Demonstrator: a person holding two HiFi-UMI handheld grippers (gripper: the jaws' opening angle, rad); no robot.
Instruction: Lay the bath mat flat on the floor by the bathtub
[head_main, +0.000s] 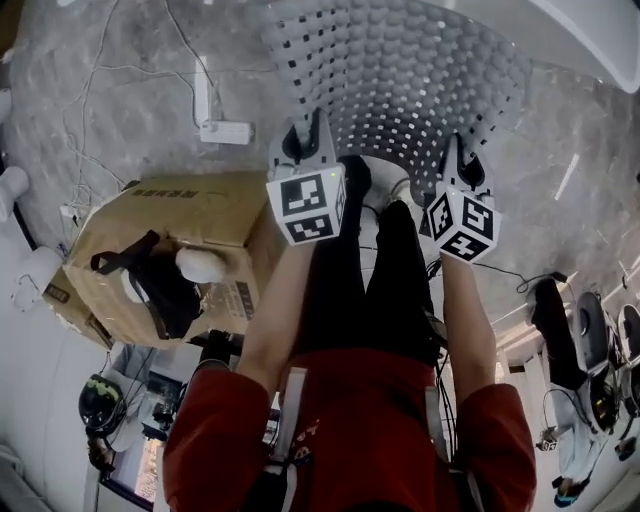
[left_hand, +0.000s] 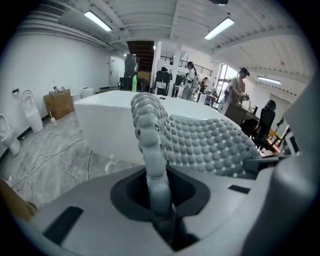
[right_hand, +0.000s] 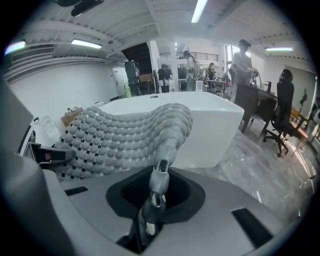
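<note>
A grey bath mat (head_main: 400, 80) with rows of round bumps and small holes hangs spread out ahead of me, above the marble floor. My left gripper (head_main: 303, 140) is shut on its near left edge, and my right gripper (head_main: 462, 160) is shut on its near right edge. In the left gripper view the bath mat's edge (left_hand: 152, 150) runs up out of the shut jaws of the left gripper (left_hand: 161, 207), with the white bathtub (left_hand: 105, 120) behind. In the right gripper view the bath mat (right_hand: 125, 137) rises from the right gripper (right_hand: 156, 192), in front of the bathtub (right_hand: 210, 125).
A cardboard box (head_main: 170, 250) with black straps and a white object on it stands at my left. A white power strip (head_main: 225, 130) and cables (head_main: 90, 110) lie on the floor at the upper left. Office chairs (right_hand: 280, 117) and several people (left_hand: 237, 90) are beyond the tub.
</note>
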